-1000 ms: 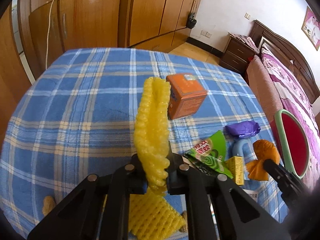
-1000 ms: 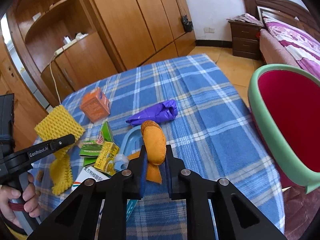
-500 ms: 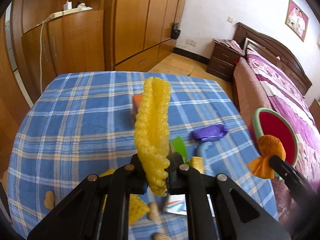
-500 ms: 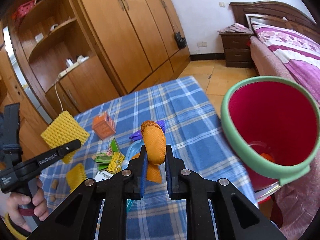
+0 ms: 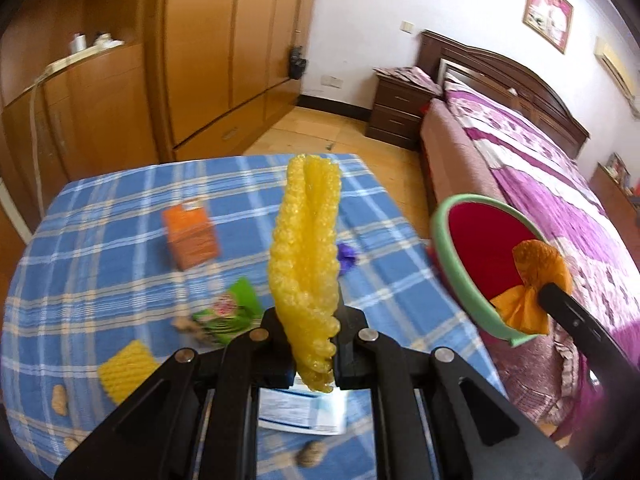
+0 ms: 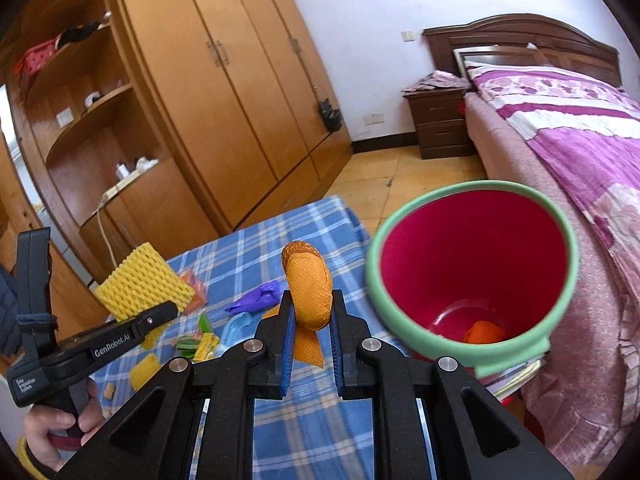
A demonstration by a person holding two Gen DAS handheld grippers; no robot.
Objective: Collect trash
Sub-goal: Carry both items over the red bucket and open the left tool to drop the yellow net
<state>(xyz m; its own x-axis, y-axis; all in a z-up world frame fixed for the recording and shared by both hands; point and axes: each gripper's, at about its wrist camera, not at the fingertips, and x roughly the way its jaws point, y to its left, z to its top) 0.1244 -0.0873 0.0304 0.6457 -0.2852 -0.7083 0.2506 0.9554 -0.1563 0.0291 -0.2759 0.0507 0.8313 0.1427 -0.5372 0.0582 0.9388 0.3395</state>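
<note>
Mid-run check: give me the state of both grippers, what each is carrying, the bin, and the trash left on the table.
left gripper: shut on the yellow foam net, held upright.
right gripper: shut on the orange mesh wad, held beside the bin.
red bin: open, tilted toward the camera, an orange scrap at the bottom.
orange carton: lying on the tablecloth.
purple wrapper: crumpled on the table.
green packet: flat on the table.
</note>
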